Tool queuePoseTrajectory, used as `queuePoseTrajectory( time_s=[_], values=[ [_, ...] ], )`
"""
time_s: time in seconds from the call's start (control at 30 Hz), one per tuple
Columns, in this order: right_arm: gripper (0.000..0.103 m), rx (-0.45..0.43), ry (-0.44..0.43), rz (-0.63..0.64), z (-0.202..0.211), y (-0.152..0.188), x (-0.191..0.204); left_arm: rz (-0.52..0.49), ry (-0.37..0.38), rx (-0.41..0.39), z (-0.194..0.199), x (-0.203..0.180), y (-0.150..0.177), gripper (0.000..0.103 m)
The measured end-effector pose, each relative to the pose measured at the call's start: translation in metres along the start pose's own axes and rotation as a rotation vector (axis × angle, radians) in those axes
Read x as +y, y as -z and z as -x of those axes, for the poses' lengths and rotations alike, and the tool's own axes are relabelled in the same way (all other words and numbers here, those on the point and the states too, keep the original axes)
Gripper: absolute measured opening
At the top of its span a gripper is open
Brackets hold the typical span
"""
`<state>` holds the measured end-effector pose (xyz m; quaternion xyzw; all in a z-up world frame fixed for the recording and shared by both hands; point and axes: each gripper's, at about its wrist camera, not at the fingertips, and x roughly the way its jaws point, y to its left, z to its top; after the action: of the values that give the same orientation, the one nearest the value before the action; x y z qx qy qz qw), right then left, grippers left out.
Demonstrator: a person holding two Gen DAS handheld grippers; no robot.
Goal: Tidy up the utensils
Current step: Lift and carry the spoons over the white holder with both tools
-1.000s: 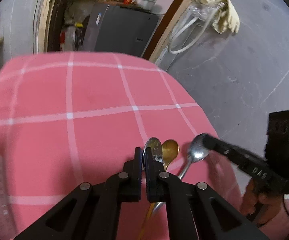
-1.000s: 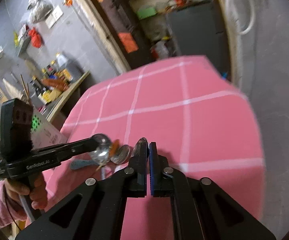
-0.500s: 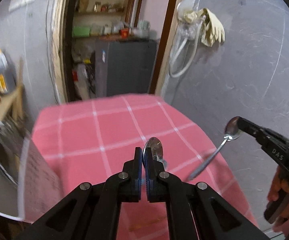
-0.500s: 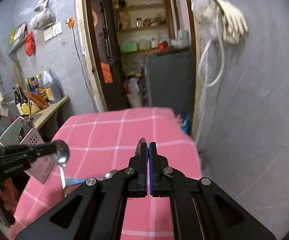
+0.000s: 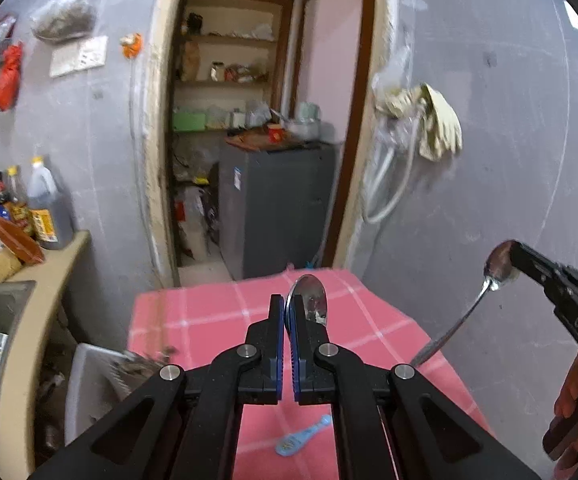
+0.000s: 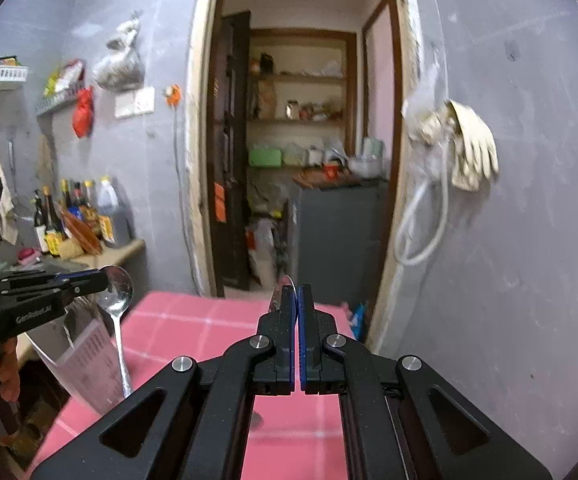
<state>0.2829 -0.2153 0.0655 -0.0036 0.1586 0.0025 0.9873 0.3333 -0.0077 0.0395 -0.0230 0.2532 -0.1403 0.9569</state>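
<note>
Left wrist view: the left gripper [image 5: 287,312] has its jaws clamped on the bowl of a steel spoon [image 5: 308,300], held above the pink checked surface [image 5: 209,320]. At right, the right gripper [image 5: 519,258] likewise grips a second spoon [image 5: 489,280] by its bowl, handle hanging down. A blue utensil [image 5: 303,436] lies near the surface's near edge.

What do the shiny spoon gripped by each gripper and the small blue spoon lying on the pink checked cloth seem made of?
Both shiny gripped spoons look like polished metal, probably steel: mirror-like reflections. The small blue spoon looks like matte plastic, though it is blurred.
</note>
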Motion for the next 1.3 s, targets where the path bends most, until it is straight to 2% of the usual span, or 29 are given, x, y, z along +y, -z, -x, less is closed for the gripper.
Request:
queuePoseTrajectory(
  time_s=[0.2,0.37,0.47,0.7,0.9,1.1,1.3],
  values=[
    [0.002,-0.054,-0.095,0.032,-0.003,-0.028,0.051,0.06,-0.069,-0.059,0.035,0.053,-0.024,0.003],
    [0.002,-0.077,-0.181,0.079,-0.009,-0.037,0.099,0.055,-0.164,-0.099,0.059,0.091,-0.029,0.003],
    [0.002,-0.071,-0.23,0.126,-0.015,-0.036,0.127,0.025,-0.23,-0.119,0.064,0.105,-0.026,0.003],
    [0.002,0.0,-0.31,0.265,-0.033,-0.014,0.182,-0.042,-0.313,-0.102,0.056,0.12,-0.008,0.003],
    [0.002,0.079,-0.344,0.342,-0.049,0.007,0.206,-0.097,-0.355,-0.083,0.048,0.122,0.011,0.003],
    [0.002,0.146,-0.38,0.349,-0.06,0.027,0.212,-0.173,-0.391,-0.084,0.04,0.113,0.027,0.003],
    [0.002,0.186,-0.408,0.327,-0.069,0.039,0.209,-0.203,-0.372,-0.076,0.034,0.109,0.039,0.003]
  ],
)
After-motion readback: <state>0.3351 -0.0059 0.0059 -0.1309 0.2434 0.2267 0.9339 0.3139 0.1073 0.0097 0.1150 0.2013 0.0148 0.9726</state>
